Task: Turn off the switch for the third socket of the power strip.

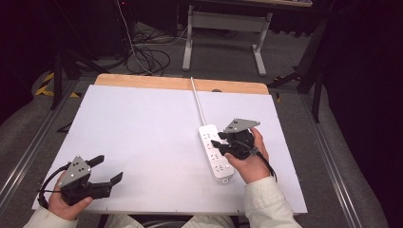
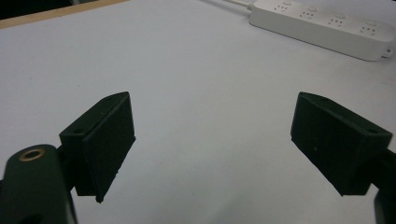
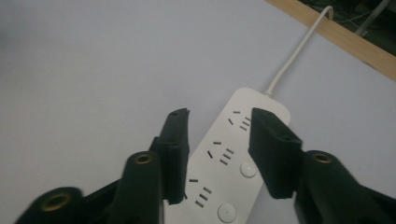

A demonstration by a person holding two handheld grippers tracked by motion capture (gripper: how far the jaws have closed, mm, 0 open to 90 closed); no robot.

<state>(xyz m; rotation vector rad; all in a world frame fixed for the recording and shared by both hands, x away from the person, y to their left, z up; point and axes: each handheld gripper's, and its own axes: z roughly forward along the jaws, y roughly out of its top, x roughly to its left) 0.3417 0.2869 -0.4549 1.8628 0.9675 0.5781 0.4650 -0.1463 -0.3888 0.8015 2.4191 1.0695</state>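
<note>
— While the right gripper hovers over the power strip, how does the strip lie to it?

— Directly beneath; its long axis runs away from the person toward the far edge, its cord leading off there. The jaws stand partly spread, astride the strip, pinching nothing.

— And the other hand?

— The left gripper is well apart, jaws wide. White surface, dim room with floor cables behind.
</note>
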